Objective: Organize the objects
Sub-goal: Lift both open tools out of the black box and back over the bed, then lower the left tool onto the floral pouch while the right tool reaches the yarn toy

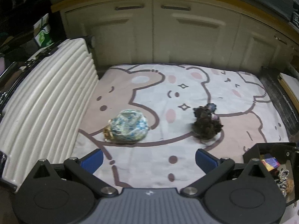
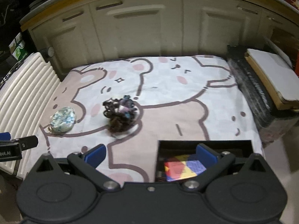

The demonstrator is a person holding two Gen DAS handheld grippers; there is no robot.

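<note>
Bear-print mat (image 2: 186, 115), black bin (image 2: 203, 143) holding colourful box (image 2: 184, 169), perhaps rope (image 1: 283, 179)

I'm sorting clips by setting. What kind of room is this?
Probably a home, likely a kitchen floor: cream panelled cabinet doors under a wood-edged counter, a pink-and-white cartoon bear mat laid before them, and a white ribbed suitcase beside it.

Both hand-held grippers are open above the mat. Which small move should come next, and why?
Probably move the right hand-held gripper forward to the dark pile of hair ties. It is open and empty, the pile lies loose on the bear mat, and the black box with a colourful item already inside sits right under this gripper. The blue-patterned pouch lies nearer the left hand-held gripper.
</note>
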